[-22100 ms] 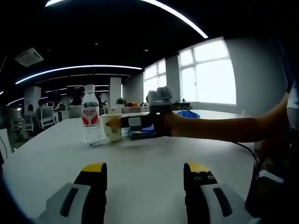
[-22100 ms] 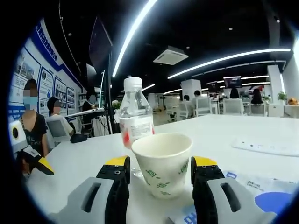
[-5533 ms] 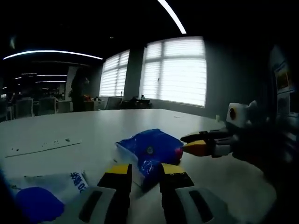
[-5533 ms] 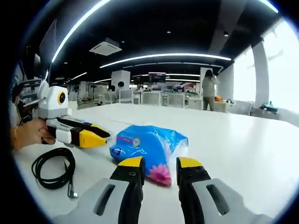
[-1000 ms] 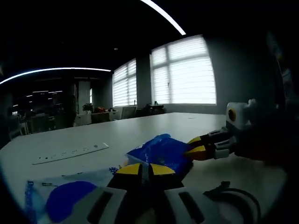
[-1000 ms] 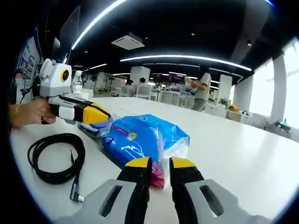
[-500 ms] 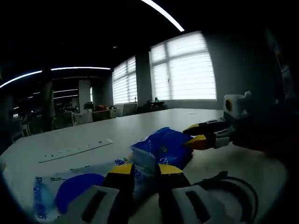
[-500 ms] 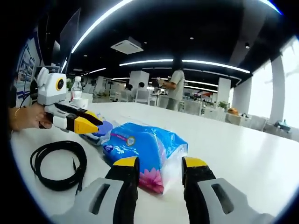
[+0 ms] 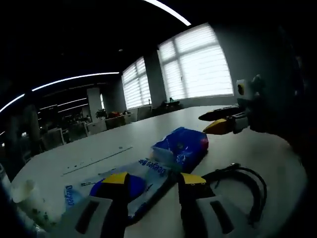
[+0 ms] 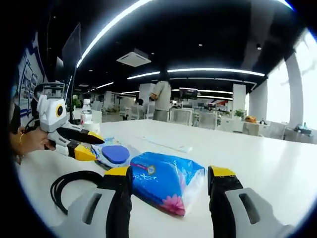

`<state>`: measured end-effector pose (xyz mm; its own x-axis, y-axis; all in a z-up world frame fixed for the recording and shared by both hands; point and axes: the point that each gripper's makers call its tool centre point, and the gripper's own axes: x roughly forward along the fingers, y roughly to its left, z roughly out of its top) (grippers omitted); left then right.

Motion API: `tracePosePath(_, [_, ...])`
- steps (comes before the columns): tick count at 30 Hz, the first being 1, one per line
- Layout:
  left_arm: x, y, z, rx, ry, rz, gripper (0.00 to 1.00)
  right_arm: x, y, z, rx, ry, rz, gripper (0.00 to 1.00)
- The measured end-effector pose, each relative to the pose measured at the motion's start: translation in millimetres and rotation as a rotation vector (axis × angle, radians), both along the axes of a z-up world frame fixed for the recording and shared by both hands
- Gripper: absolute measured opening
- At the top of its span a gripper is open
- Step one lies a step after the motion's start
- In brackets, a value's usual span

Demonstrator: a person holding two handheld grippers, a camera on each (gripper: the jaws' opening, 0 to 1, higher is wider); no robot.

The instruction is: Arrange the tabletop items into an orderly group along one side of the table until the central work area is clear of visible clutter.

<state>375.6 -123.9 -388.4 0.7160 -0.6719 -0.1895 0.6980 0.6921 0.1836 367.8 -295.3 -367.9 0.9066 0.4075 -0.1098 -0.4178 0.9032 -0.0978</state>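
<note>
- My right gripper (image 10: 171, 179) has fingers wide, the tissue pack (image 10: 167, 181) lying free between them on the bench (image 10: 267, 163).
- My left gripper (image 9: 153, 179) is wide over the flat pouch (image 9: 124, 184).
- Next, I judge, the black cable (image 10: 74, 184) needs tidying.

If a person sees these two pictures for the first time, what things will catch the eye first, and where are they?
The bright blue tissue pack lies on the white table, between the wide-open jaws of the right gripper. A coiled black cable lies on the table beside it, below the left gripper, whose yellow-tipped jaws also stand open. Further back, a flat white and blue packet lies on the table.
</note>
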Motion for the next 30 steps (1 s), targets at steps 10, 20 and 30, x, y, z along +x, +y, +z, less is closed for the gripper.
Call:
tracePosePath(10, [-23.1, 31, 4.8, 0.009, -0.023, 0.010, 0.47, -22, 30, 18.4, -0.010, -0.024, 0.054, 0.64])
tracePosePath(20, [-40.8, 72, 21.7, -0.022, -0.083, 0.066, 0.51, -35, 22, 1.3, 0.008, 0.018, 0.024, 0.66])
tracePosePath(30, [-61.5, 109, 22.0, -0.065, -0.089, 0.121, 0.67, -53, 27, 13.1, 0.053, -0.036, 0.017, 0.71])
